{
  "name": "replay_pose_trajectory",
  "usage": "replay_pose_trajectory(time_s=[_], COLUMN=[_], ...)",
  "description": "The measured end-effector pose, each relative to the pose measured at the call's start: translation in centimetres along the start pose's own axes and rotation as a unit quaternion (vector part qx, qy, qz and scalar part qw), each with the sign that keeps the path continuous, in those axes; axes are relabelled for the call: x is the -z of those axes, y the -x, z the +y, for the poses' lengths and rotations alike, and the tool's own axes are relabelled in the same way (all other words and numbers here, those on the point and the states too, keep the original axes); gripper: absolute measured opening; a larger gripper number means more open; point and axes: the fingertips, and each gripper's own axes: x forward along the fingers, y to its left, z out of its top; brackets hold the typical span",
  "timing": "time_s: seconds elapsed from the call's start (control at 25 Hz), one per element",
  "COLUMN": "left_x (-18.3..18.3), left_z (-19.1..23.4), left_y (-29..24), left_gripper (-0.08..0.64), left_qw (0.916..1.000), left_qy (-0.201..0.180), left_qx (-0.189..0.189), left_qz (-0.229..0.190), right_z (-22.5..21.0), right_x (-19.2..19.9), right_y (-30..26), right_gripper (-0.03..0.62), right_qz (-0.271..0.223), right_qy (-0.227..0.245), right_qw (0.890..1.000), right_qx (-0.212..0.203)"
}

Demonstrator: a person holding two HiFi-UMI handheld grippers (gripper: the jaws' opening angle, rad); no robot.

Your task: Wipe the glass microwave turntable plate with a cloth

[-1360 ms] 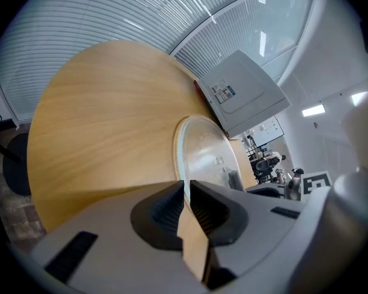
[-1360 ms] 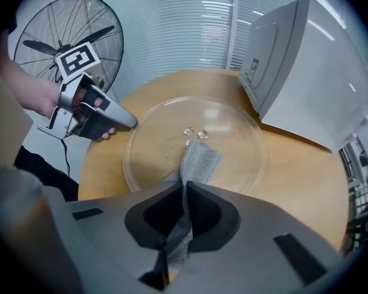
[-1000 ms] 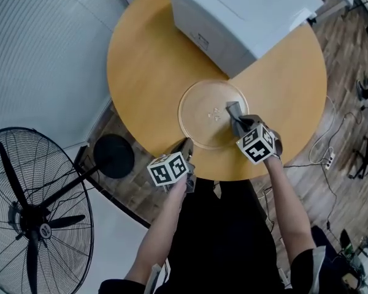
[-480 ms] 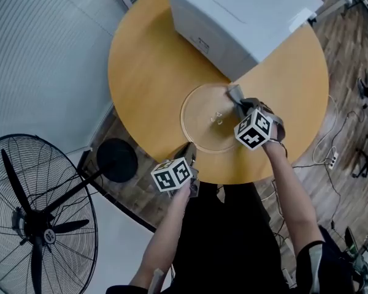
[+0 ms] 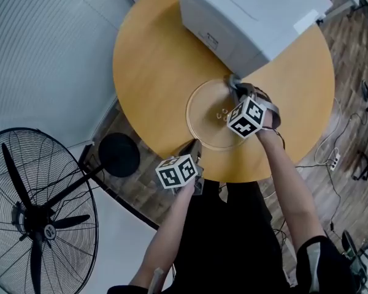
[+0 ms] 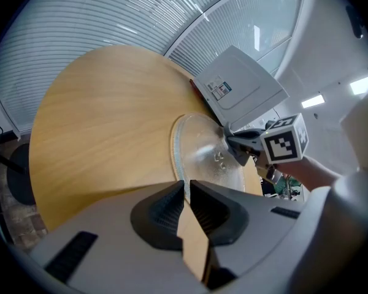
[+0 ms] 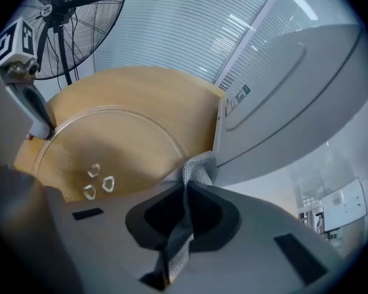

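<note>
The wiping looks under way rather than finished. The glass plate (image 5: 207, 114) lies flat on the round wooden surface (image 5: 153, 66), just in front of the white microwave (image 5: 251, 11) that stands at the surface's 12 o'clock. The grey cloth (image 7: 199, 166) sits at the plate's far rim, about 1 o'clock, beside the microwave's front. No streaks or damp patches show on the glass, so I cannot tell how much of its face is done. The part from 6 to 9 o'clock may yet need a pass. The right tongs (image 7: 185, 187) are clamped on the cloth, which hangs bunched between the jaws. That forearm reaches in from 5 o'clock across the plate's right half. The left tongs (image 6: 185, 185) are closed together, seemingly pinching the plate's near rim at 7 o'clock to steady it, with that forearm low and short of the surface.
</note>
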Motion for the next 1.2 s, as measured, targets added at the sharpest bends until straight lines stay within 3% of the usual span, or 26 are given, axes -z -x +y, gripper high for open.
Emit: replay_pose_trajectory(time_s=[0.2, 0.36, 0.8, 1.0, 1.2], left_x=[0.1, 0.1, 0.1, 0.1, 0.2], left_z=[-0.1, -0.1, -0.3, -0.1, 0.0], left_y=[0.0, -0.1, -0.2, -0.1, 0.0], left_gripper=[0.026, 0.026, 0.026, 0.026, 0.026], left_qw=[0.9999, 0.9998, 0.9998, 0.9998, 0.9998], left_qy=[-0.009, -0.018, -0.02, -0.019, -0.019], left_qx=[0.003, 0.001, -0.002, 0.0, 0.0], left_qz=[0.005, 0.009, 0.007, 0.007, 0.007], right_z=[0.5, 1.7, 11.3, 16.0, 17.9], right_x=[-2.8, -5.6, -9.9, -9.6, -7.7], right_y=[-0.9, -1.6, 0.6, 2.7, 4.2], right_gripper=[0.005, 0.005, 0.006, 0.015, 0.018], right_qz=[-0.018, -0.04, -0.111, -0.129, -0.124], right_qy=[0.002, 0.01, 0.047, 0.056, 0.039], right_qw=[1.0, 0.999, 0.984, 0.968, 0.961], right_qx=[0.011, -0.004, -0.135, -0.208, -0.244])
